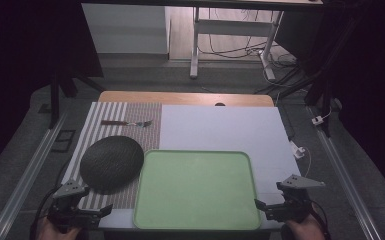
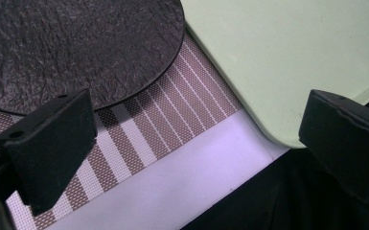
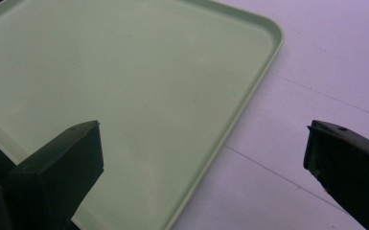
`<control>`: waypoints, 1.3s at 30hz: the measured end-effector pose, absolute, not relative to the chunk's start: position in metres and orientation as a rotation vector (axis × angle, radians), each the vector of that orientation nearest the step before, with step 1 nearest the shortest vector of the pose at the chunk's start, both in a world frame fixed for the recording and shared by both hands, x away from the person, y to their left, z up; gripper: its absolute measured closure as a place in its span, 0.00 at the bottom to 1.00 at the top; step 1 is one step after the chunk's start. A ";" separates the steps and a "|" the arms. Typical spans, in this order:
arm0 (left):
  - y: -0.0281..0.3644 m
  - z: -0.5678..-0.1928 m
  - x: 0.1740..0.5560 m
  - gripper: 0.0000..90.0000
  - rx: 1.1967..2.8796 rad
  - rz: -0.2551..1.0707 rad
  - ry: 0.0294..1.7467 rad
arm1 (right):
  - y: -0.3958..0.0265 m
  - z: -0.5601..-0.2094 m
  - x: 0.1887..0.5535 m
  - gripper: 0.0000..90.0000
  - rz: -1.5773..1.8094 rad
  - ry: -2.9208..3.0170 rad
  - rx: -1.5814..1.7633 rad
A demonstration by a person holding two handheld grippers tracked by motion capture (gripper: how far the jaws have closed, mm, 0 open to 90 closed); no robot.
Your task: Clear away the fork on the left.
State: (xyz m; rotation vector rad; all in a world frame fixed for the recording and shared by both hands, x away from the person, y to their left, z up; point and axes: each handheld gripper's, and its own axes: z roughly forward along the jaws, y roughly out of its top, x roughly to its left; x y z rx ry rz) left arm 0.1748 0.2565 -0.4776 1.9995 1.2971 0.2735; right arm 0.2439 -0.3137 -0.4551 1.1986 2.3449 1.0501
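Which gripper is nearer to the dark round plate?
Left. The left gripper sits just below the dark round plate, on the striped mat. The right gripper is across the green tray, at its right corner.

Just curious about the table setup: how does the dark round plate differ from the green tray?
The dark round plate is circular, rough-textured and lies on the striped mat; the green tray is squarish, smooth, larger and has a raised rim. Both are empty and lie flat, side by side.
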 end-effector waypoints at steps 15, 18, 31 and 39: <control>0.260 -0.475 0.181 0.00 1.973 0.292 1.327 | -0.312 -0.456 0.245 0.00 1.035 2.353 1.205; 0.261 -0.475 0.183 0.00 1.968 0.281 1.325 | -0.312 -0.456 0.245 0.00 1.035 2.353 1.205; 0.271 -0.479 0.202 0.00 1.964 0.301 1.314 | -0.312 -0.456 0.246 0.00 1.032 2.360 1.203; 0.268 -0.478 0.213 0.00 1.957 0.314 1.330 | -0.312 -0.456 0.246 0.00 1.030 2.363 1.204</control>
